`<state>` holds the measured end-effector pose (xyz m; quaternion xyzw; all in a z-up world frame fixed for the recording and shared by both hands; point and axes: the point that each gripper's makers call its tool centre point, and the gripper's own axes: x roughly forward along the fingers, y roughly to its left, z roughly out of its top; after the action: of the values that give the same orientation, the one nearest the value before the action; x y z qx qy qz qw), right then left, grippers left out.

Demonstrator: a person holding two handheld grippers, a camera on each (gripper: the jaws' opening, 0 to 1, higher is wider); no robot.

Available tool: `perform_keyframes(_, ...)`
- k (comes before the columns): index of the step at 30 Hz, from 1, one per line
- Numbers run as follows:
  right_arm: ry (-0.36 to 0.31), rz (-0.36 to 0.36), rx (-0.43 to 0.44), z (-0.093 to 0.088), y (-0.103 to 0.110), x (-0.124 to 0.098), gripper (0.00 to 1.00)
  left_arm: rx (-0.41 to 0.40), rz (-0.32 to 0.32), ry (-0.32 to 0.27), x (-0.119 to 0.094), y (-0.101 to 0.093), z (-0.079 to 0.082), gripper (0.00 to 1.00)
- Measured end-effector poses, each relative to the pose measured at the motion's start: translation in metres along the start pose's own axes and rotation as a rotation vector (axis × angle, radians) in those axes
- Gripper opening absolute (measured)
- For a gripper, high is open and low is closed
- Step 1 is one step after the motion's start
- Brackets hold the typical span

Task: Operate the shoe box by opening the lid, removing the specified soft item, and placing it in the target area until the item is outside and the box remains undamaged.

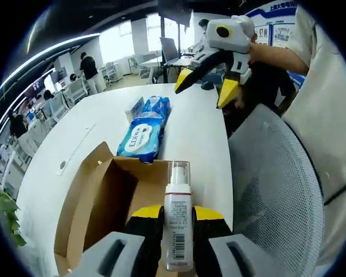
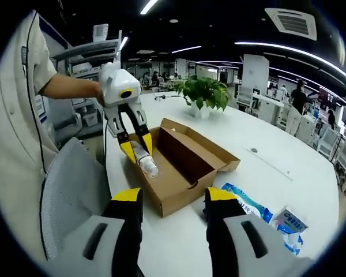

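Note:
An open brown cardboard shoe box lies on the white table, its lid flap folded out. My left gripper is shut on a white bottle with a clear cap, held over the box's near end. A soft blue pack of wet wipes rests on the table beyond the box, outside it. My right gripper hangs open above the table edge, apart from the box, with nothing between its fingers.
A small blue-and-white carton lies beside the wipes. A grey mesh chair back stands against the table edge. A potted plant sits at the table's far end. People and desks fill the office behind.

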<state>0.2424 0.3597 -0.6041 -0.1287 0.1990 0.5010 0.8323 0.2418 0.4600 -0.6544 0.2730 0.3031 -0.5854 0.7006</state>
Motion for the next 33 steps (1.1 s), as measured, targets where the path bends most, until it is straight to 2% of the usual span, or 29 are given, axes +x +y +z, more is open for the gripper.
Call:
perform_keyframes(14,0.014,0.102,-0.045,0.002,0.029,0.016,0.33,0.032,-0.056,-0.075,0.004,-0.023,0.030,0.18)
perform_keyframes(25,0.023,0.161,-0.084,0.003,0.042,0.023,0.24,0.032,-0.113,-0.188,-0.002,-0.034,0.053,0.18)
perform_keyframes(28,0.016,0.168,-0.096,0.007,0.045,0.023,0.21,0.032,-0.126,-0.218,-0.003,-0.036,0.057,0.18)
perform_keyframes(33,0.014,0.186,-0.128,0.009,0.049,0.022,0.22,0.028,-0.150,-0.263,-0.006,-0.039,0.059,0.18)
